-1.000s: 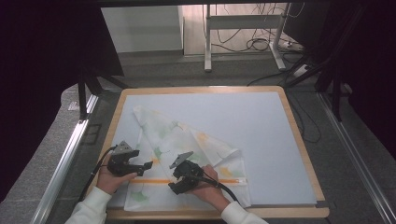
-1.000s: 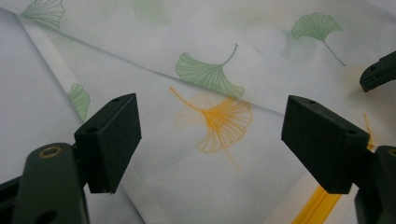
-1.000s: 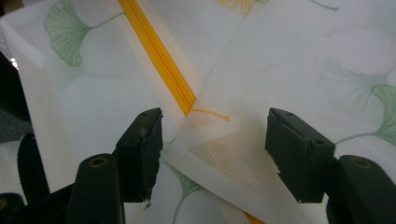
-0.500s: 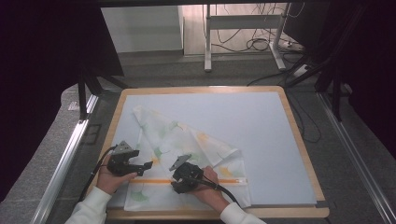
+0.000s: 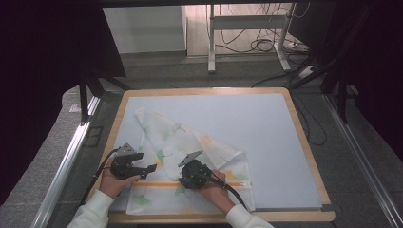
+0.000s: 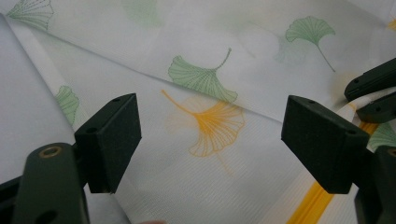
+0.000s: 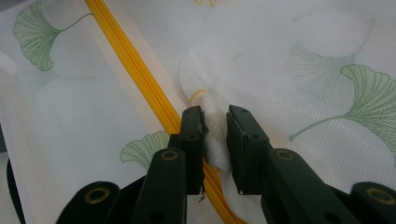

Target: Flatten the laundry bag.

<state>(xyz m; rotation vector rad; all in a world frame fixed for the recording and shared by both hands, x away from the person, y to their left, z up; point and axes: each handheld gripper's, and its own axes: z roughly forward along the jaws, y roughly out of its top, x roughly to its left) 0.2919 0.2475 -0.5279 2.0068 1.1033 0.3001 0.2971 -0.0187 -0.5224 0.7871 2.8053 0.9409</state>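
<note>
We see one ginkgo-print mesh bag (image 5: 190, 156) with one yellow zipper (image 7: 135, 70); right gripper (image 7: 215, 122) pinches its fabric; left gripper (image 6: 210, 135) gapes wide.

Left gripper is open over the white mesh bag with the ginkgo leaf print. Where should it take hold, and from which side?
Probably the fold edge of the white mesh bag with ginkgo leaf print, where the upper layer overlaps the flat one. Come down from above with the open left gripper, jaws astride that ridge: elsewhere the mesh lies flat. The right gripper already pinches a raised tuck by the yellow zipper.
</note>
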